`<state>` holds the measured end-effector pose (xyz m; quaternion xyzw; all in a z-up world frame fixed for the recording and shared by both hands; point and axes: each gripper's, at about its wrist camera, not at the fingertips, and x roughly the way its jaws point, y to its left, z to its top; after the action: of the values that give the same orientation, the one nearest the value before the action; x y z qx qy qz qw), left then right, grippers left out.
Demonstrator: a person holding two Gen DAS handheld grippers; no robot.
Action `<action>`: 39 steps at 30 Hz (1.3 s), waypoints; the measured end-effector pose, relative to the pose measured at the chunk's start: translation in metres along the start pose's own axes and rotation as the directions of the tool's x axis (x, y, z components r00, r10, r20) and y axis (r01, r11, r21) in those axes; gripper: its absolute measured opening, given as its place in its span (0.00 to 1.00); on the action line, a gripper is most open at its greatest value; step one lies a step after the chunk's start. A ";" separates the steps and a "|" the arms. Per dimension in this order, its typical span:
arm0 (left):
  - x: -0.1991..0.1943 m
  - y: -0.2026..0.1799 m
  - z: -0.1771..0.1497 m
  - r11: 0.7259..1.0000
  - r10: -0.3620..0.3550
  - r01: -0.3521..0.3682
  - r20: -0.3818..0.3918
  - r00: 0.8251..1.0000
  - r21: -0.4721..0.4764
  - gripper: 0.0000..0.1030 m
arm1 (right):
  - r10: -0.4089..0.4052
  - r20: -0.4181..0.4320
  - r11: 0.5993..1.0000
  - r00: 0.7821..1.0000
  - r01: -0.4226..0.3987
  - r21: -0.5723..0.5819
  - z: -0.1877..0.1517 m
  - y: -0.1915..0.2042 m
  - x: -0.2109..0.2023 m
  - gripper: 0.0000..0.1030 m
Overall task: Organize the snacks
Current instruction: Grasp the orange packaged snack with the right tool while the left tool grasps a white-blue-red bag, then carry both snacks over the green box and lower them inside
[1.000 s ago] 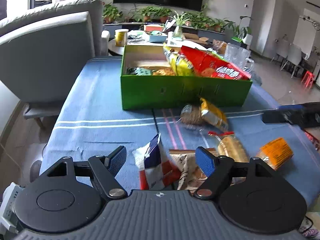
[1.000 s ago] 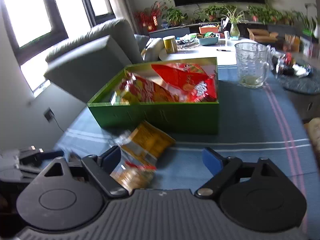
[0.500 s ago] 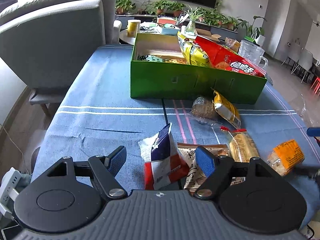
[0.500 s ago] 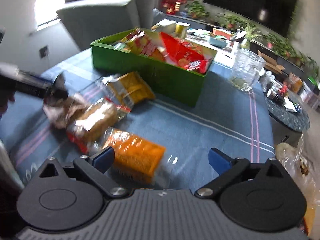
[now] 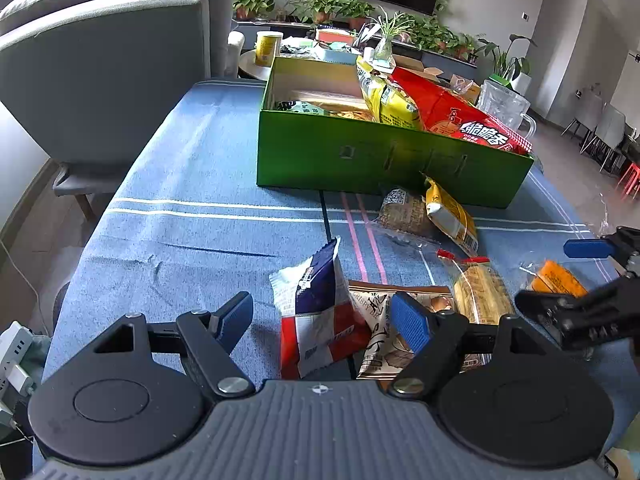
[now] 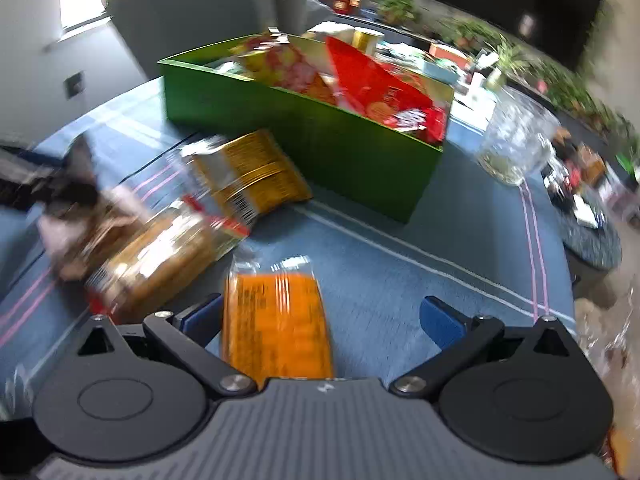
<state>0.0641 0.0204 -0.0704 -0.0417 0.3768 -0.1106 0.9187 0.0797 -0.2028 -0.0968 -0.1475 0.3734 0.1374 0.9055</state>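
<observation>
The right gripper (image 6: pixel 320 320) has its jaws wide apart. They have just been opening, and the orange packet (image 6: pixel 276 320) now lies between them, close to the left finger and well apart from the right one. No pad presses on it yet. The left gripper (image 5: pixel 322 320) hovers with its jaws partly apart and holds nothing; the blue, white and red bag (image 5: pixel 320 312) lies on the cloth between its fingers.

The risks, as I judge them: the orange packet is off centre, so if the jaws close now, one pad may push it sideways and it can slide on the smooth wrapper. The clear end of the wrapper may be caught alone, and then the packet can slip out during the lift. The bread packet (image 6: pixel 160 260) lies just beside the left finger, so this finger may knock it or catch its edge. The right wrist picture is blurred, so I cannot tell if the finger already touches the packet.

The green box (image 5: pixel 360 156) stands farther back on the table and is already rather full, with a red bag (image 5: pixel 460 116) that leans over its rim. A new packet dropped there may not settle well.

The table carries a blue cloth (image 5: pixel 180 200) with white and pink stripes, and it has small wrinkles. A glass jug (image 6: pixel 516 140) stands near the box. Behind are a grey armchair (image 5: pixel 104 68), many plants and a dark television.
</observation>
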 end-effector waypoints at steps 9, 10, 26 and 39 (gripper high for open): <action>0.001 0.001 -0.001 1.000 -0.005 0.005 0.001 1.000 -0.022 0.72 | 0.000 -0.015 0.995 1.000 0.001 0.098 -0.008 -0.003 -0.001 0.88; 0.002 0.001 -0.001 1.000 -0.006 0.006 0.000 1.000 -0.025 0.72 | 0.007 -0.015 0.995 1.000 -0.006 0.101 -0.009 -0.003 -0.002 0.88; 0.005 -0.010 0.000 1.000 -0.019 0.019 -0.002 1.000 -0.014 0.64 | 0.076 0.024 0.979 0.997 -0.079 0.189 0.002 0.001 -0.015 0.85; -0.002 -0.009 0.002 0.999 -0.048 0.049 0.041 0.998 -0.006 0.37 | 0.091 0.103 0.947 0.991 -0.118 0.298 0.017 -0.009 -0.029 0.85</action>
<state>0.0626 0.0124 -0.0658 -0.0565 0.3572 -0.1306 0.9231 0.0738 -0.2087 -0.0632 0.0195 0.3573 0.1324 0.9243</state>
